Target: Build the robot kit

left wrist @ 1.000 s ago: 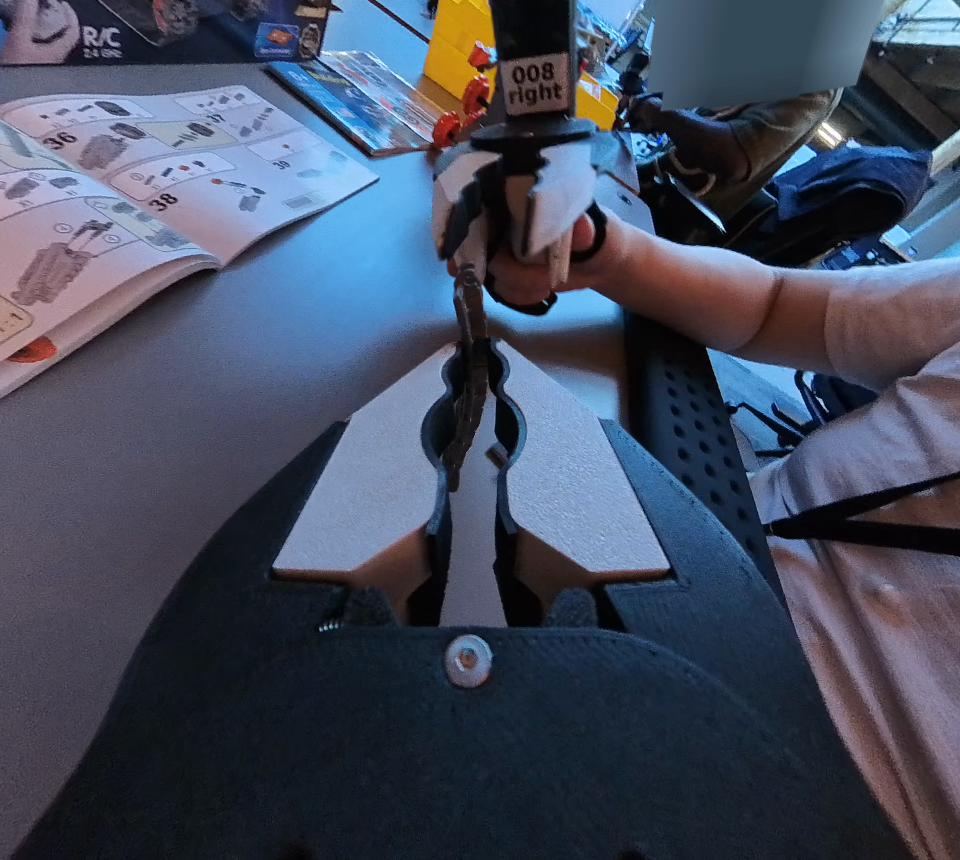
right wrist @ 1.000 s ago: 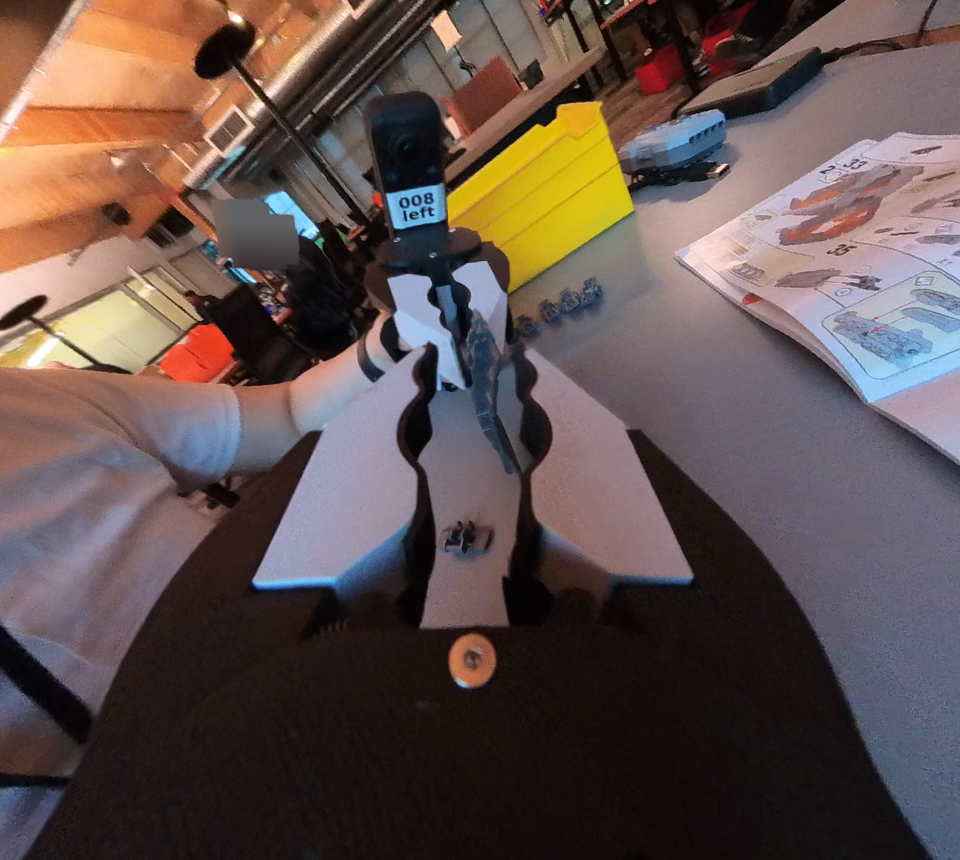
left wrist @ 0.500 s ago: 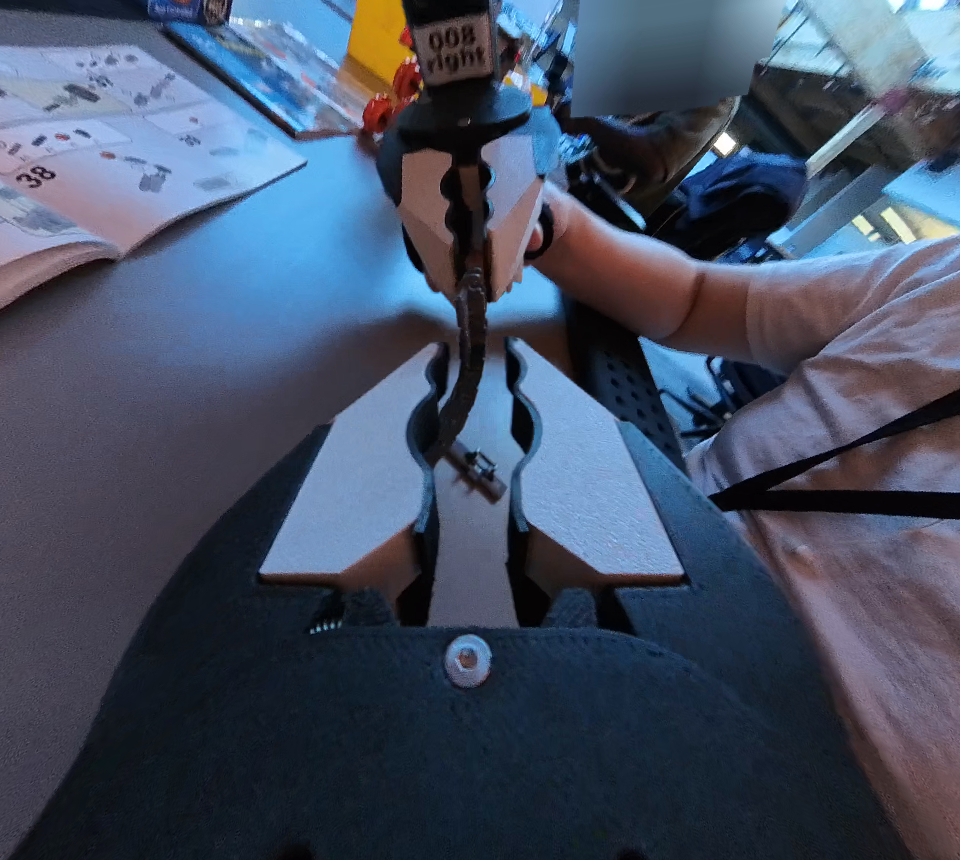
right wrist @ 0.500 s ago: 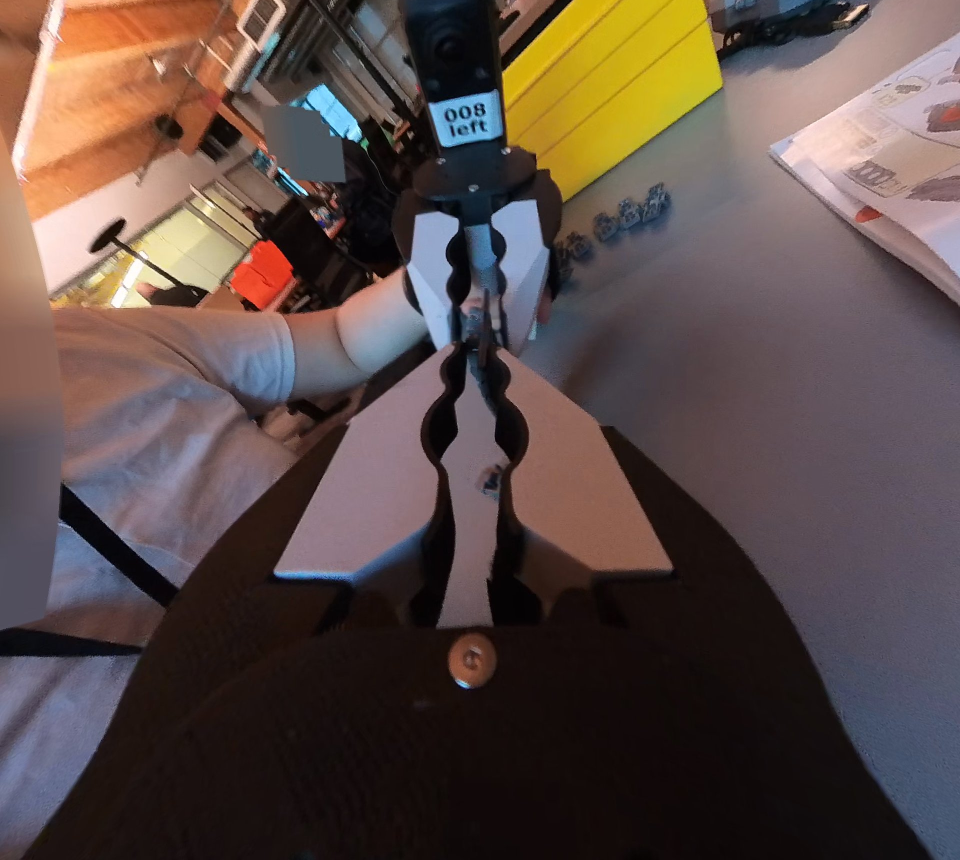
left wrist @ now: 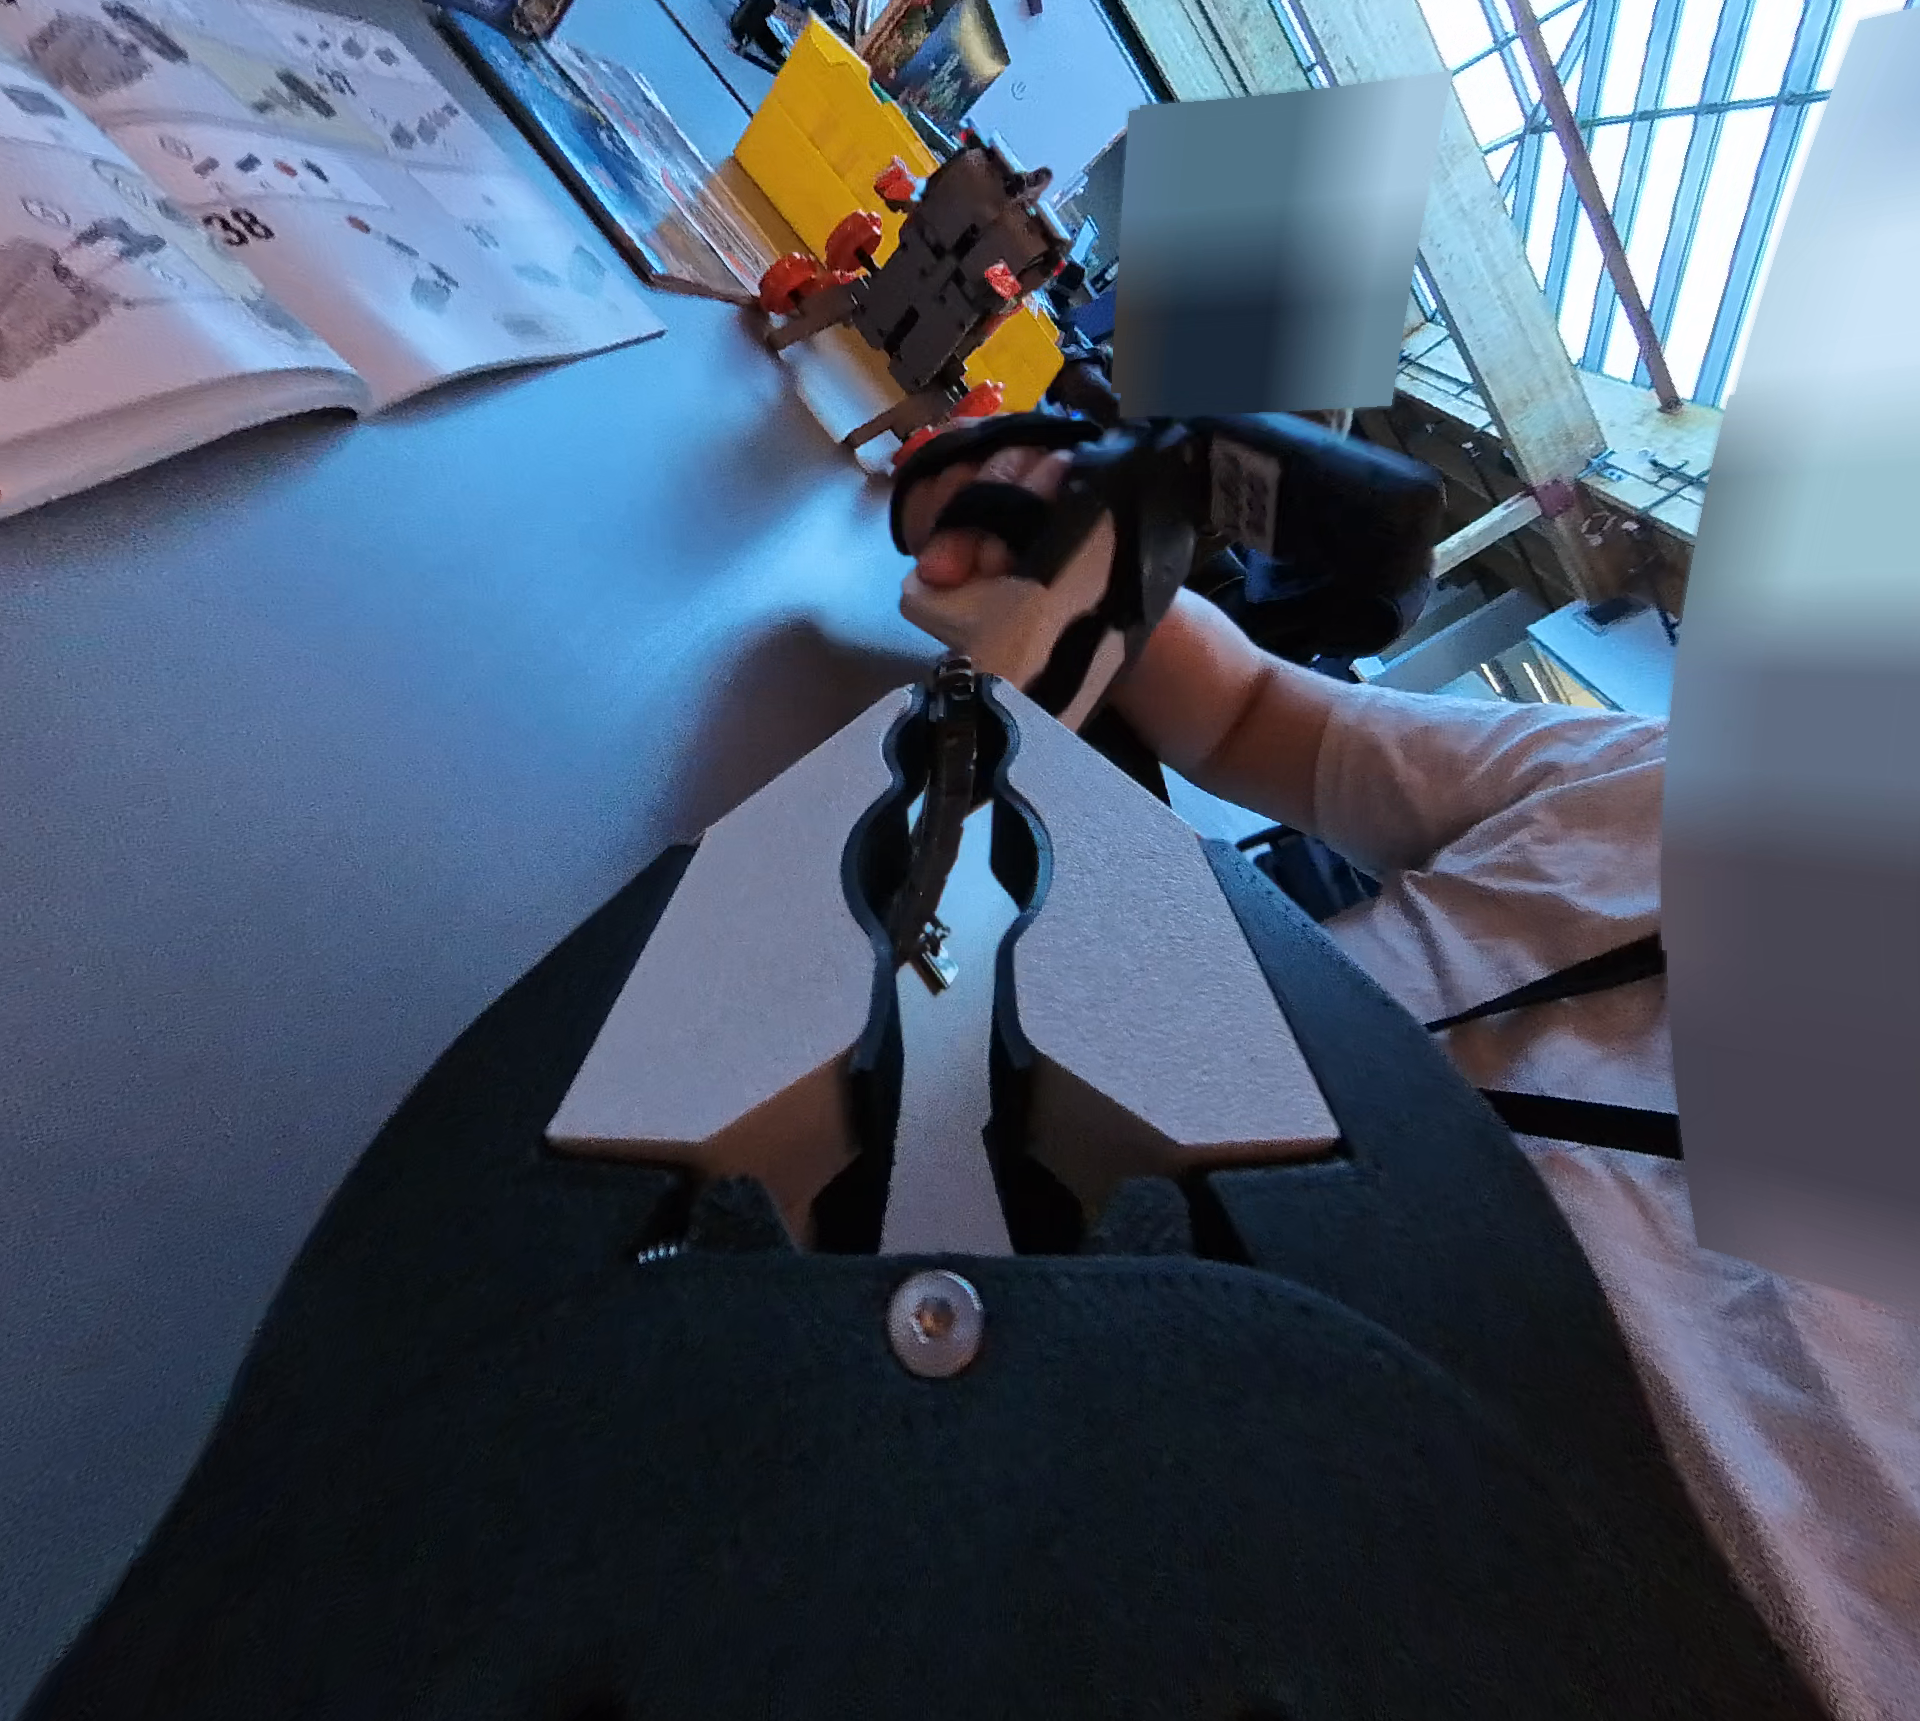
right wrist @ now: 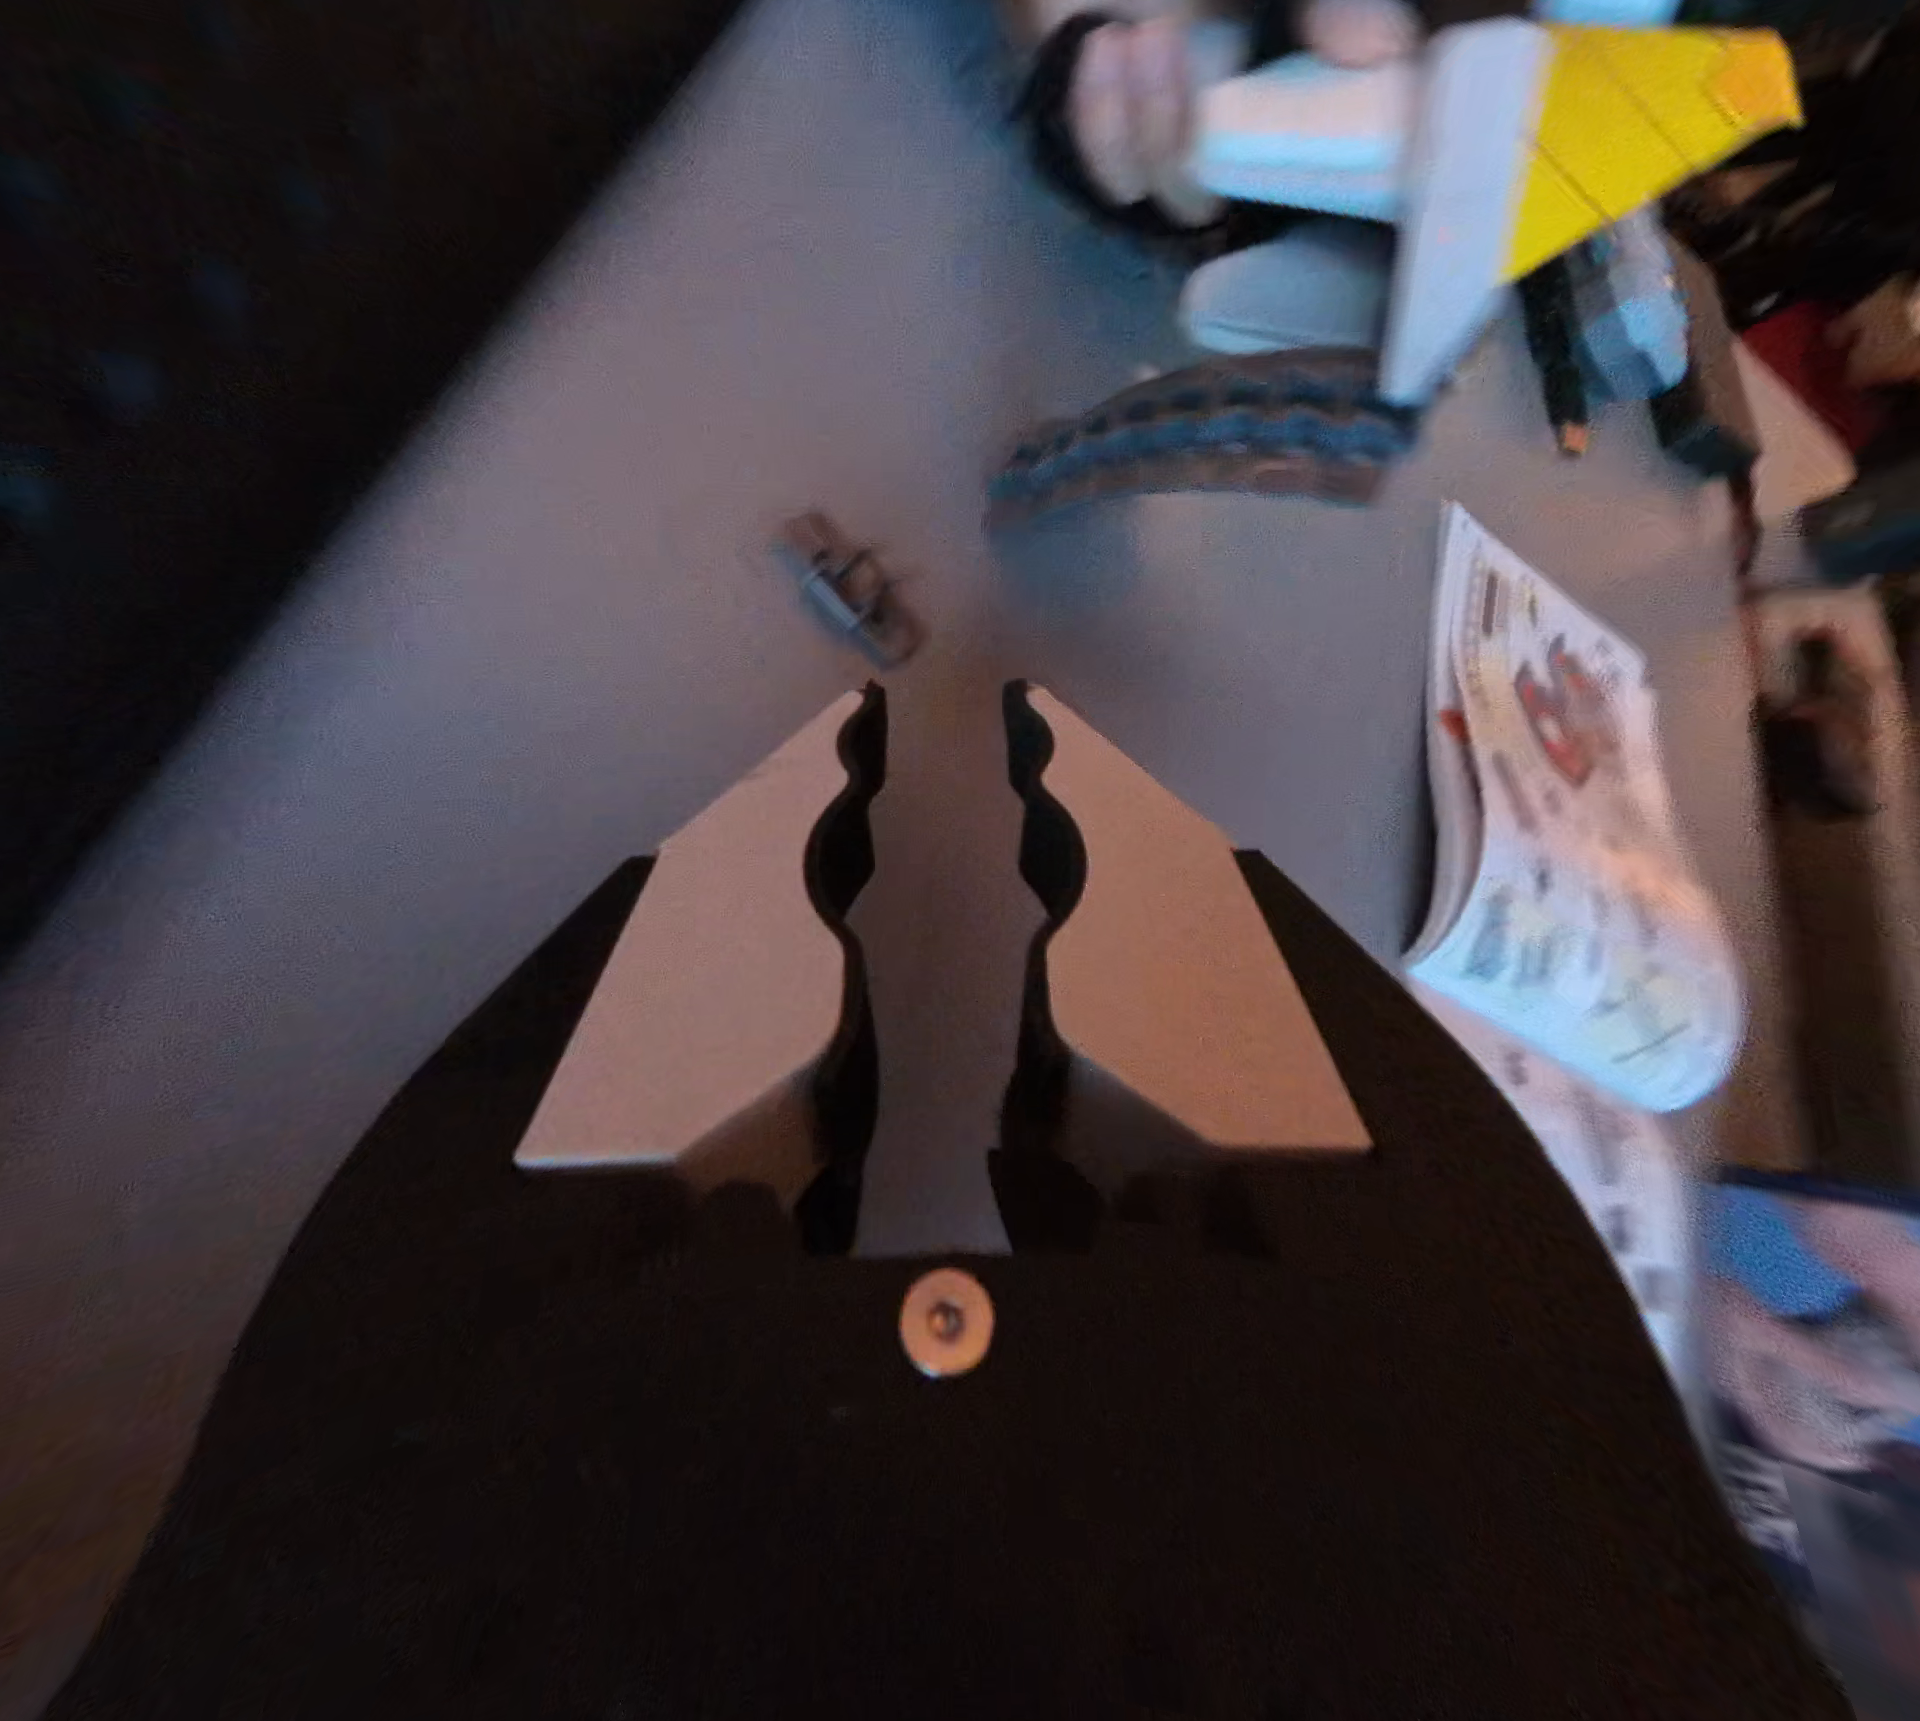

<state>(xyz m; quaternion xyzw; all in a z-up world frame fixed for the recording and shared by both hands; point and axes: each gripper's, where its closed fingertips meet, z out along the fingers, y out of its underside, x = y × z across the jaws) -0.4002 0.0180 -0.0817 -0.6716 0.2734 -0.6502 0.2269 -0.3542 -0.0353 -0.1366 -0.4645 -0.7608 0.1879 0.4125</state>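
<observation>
Left gripper (left wrist: 951, 705) pinches a dark track (left wrist: 940, 824) at its tips, right gripper (right wrist: 943, 689) spread, empty, above table (right wrist: 520, 736) near small grey piece (right wrist: 847, 589).

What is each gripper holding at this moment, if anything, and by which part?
The left gripper pinches a dark track chain near one end, at its fingertips. The right gripper is open and holds nothing.
</observation>
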